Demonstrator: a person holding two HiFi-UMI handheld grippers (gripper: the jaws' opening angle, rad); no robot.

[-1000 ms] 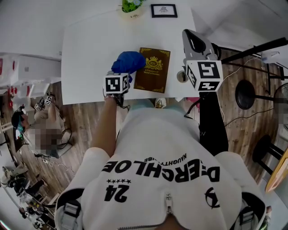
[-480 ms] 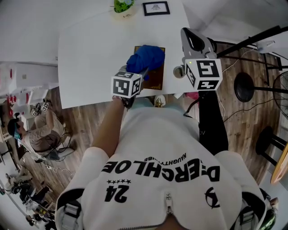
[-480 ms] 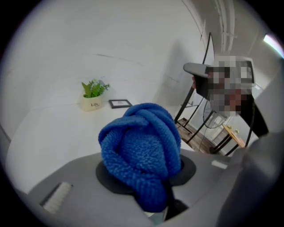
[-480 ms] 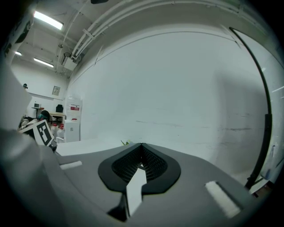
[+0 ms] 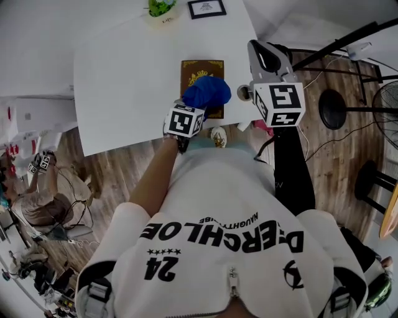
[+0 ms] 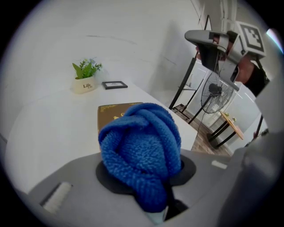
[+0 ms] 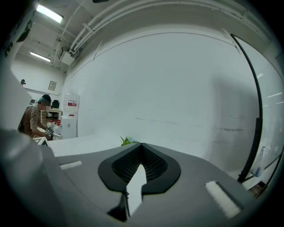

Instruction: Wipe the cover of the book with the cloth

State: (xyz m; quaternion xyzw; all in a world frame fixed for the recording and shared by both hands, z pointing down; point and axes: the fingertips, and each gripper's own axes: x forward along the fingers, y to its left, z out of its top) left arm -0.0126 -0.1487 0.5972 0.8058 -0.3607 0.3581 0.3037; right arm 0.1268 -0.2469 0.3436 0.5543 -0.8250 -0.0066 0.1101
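Note:
A brown book [image 5: 200,69] with gold print lies on the white table [image 5: 124,74], close to its near edge. My left gripper [image 5: 198,103] is shut on a bunched blue cloth [image 5: 207,92], which covers the near end of the cover. In the left gripper view the cloth [image 6: 141,153] fills the jaws and hides their tips, with the book [image 6: 110,113] just beyond it. My right gripper [image 5: 266,59] is held up off the table's right edge, beside the book. Its jaws meet with nothing between them [image 7: 140,146].
A small potted plant [image 5: 160,7] and a black picture frame [image 5: 207,7] stand at the table's far edge. To the right, over wooden floor, are a black stand base [image 5: 336,112], cables and a fan [image 5: 387,105]. A person [image 7: 34,118] works far to the left.
My left gripper carried the blue cloth from the book's left side onto the cover, then toward its near end. The right gripper stayed raised beside the table.

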